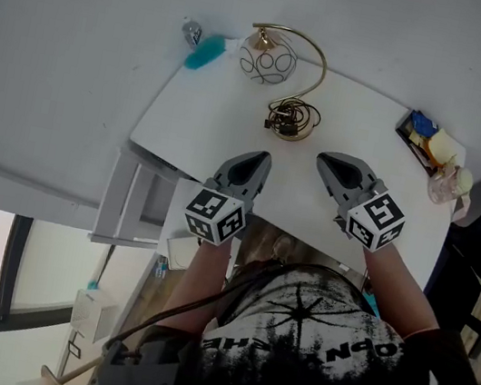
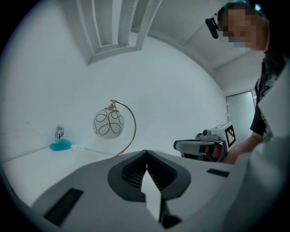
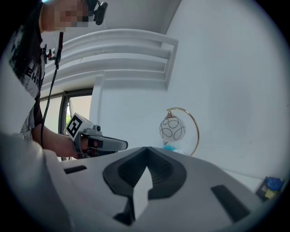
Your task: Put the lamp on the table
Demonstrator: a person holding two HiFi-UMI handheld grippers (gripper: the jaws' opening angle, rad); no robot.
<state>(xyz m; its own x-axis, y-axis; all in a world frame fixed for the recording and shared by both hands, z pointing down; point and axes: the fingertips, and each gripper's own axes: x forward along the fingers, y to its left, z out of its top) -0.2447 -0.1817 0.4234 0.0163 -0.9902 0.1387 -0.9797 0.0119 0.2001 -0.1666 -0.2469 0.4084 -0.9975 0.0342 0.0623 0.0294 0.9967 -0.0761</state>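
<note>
Brass lamp [image 1: 267, 61] on white table [image 1: 224, 129], coiled cord [image 1: 293, 113] only in head view

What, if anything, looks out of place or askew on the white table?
Nothing is spilled or tipped. The gold-arched lamp with the white patterned globe stands upright; only its dark cord sits bunched in a loose coil on the brass base.
</note>
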